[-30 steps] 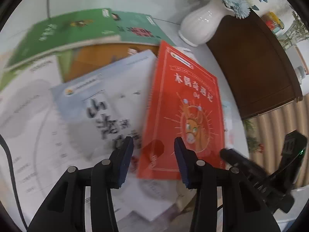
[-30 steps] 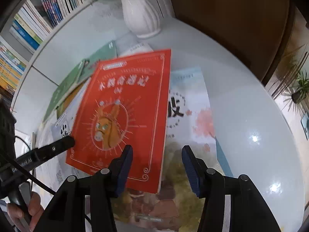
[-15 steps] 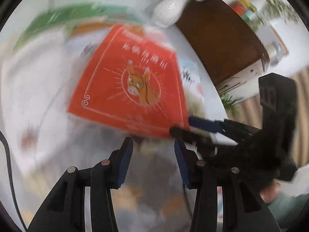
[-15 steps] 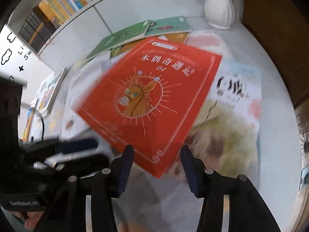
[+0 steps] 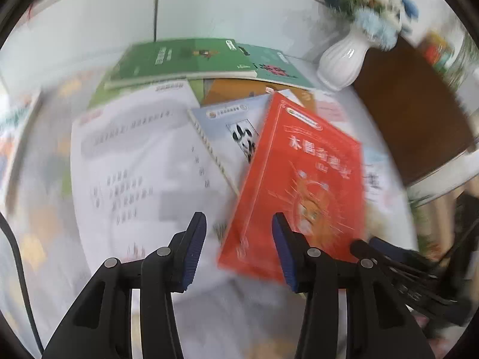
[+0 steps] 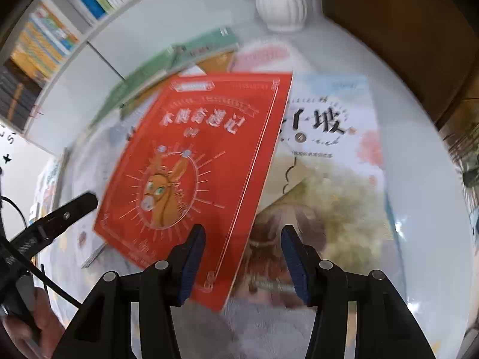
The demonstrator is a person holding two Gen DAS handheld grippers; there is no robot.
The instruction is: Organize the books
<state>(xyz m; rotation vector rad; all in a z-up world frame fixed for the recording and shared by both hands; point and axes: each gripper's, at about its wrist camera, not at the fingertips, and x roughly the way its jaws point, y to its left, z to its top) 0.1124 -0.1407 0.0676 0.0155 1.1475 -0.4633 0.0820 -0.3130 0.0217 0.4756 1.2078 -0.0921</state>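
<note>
White worktop (image 6: 425, 179), round-edged and glossy, carries a loose spread of overlapping books with shelves behind. Nearest the right-wrist camera, the right gripper (image 6: 243, 261) has its fingers spread with nothing pinched; the red book's (image 6: 197, 161) near corner lies between them but neither pad presses on it. That book lies askew on the pile, overlapping a pale illustrated book (image 6: 335, 161) at three o'clock of it. From the left-wrist camera, the left gripper (image 5: 239, 248) also stands parted and empty, the red book's lower edge just at its right finger (image 5: 284, 251). At ten o'clock of the red book sits a pale blue spiral-bound book (image 5: 227, 131), then a large white one (image 5: 134, 155). Farther off, at twelve o'clock, green books (image 5: 182, 56) lie stacked, and a white vase (image 5: 344, 62) stands at one o'clock.

To do this well, I would bring one pad under the raised corner, close firmly, and lift clear before squaring it.
</note>
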